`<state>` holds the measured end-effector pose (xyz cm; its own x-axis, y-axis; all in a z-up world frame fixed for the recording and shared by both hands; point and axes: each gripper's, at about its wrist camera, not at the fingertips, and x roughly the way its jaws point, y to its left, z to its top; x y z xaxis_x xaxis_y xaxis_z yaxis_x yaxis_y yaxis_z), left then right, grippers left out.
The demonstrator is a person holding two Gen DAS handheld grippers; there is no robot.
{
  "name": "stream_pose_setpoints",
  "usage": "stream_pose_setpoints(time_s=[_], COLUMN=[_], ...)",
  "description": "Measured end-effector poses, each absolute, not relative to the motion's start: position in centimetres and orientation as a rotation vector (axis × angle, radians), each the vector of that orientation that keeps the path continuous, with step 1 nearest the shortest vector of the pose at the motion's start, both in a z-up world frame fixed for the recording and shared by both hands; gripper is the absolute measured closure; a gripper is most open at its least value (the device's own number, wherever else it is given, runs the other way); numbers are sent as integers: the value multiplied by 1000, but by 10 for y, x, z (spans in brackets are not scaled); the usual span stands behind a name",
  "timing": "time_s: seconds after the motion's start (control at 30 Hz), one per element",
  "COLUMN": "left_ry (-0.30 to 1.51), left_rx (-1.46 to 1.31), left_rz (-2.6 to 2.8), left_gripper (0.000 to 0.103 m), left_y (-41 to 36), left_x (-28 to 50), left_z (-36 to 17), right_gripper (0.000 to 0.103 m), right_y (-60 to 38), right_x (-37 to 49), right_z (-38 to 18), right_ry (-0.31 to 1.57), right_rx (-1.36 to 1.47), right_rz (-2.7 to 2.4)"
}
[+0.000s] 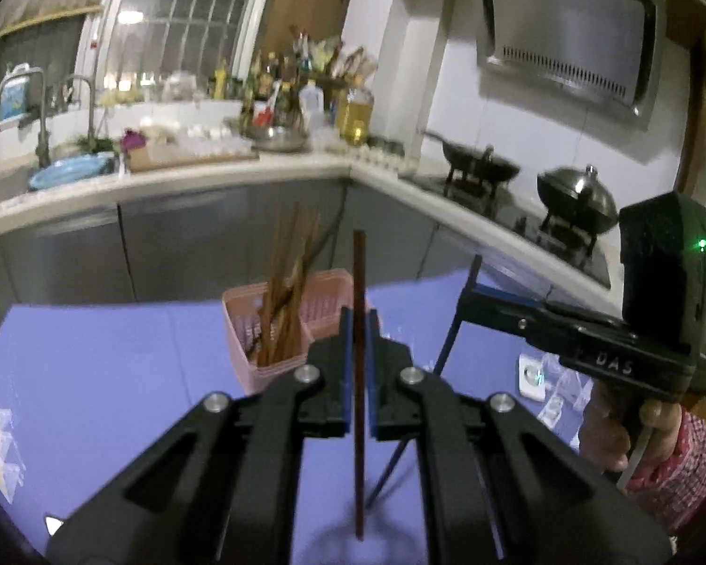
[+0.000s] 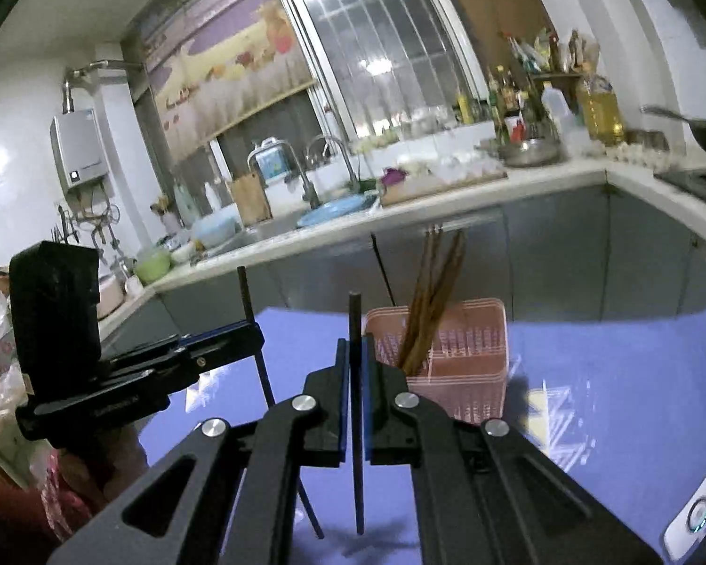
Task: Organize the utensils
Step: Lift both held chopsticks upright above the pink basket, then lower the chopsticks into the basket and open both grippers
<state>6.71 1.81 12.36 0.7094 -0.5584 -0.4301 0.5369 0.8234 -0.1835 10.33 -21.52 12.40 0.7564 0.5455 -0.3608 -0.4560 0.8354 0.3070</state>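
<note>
My left gripper [image 1: 358, 325] is shut on a brown chopstick [image 1: 359, 471], held upright above the purple table [image 1: 117, 376]. My right gripper [image 2: 354, 353] is shut on a dark chopstick [image 2: 357, 480], also upright. A pink slotted utensil basket [image 1: 249, 329] stands just beyond both grippers, with several brown chopsticks [image 1: 284, 292] leaning in its left compartment; it also shows in the right wrist view [image 2: 461, 358]. The right gripper [image 1: 468, 296] shows at the right of the left wrist view with its dark chopstick [image 1: 452, 339]. The left gripper [image 2: 254, 329] shows at the left of the right wrist view.
A white round-dial device [image 2: 696, 518] lies on the table [image 2: 612, 376] at the right, near clear plastic wrappers [image 1: 560, 395]. A kitchen counter [image 1: 212, 179] with a sink, bottles and a stove with woks [image 1: 574, 197] runs behind the table.
</note>
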Motion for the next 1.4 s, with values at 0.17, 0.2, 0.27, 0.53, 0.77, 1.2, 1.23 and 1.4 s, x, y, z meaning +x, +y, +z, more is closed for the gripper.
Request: stream_pose_setpoints(time_s=[0.17,0.2,0.27,0.53,0.77,1.2,1.23,1.4], left_ry=[415,398,369,344,433,467,454,433], left_rx=[-69,-75,-74,-16,36,-60,-73,-141], left_rz=[-594,-591,-582,-498,-463,-390,-387,-374], left_gripper=[99,99,99,99,99,53,53,47], left_y=[21,22,22,7,-9,15,19,39], left_x=[93,100,111,167,206,185,179,130], left_z=[173,184,200,205,136,130,137,148], right_gripper=[98,98,98,98,98,48,46,45], right_y=[-212,-213,-210,-196,-184,-184,-186,-199], right_x=[134,139,158,220,246,207,195,147], right_z=[179,188,207,198,128,134,143,155], right_ry=[393,385,367,375,486,431,396,352], right_rx=[200,196,200,173,139,142,152,185], right_rz=[543,537,522,436,429,380,385,411])
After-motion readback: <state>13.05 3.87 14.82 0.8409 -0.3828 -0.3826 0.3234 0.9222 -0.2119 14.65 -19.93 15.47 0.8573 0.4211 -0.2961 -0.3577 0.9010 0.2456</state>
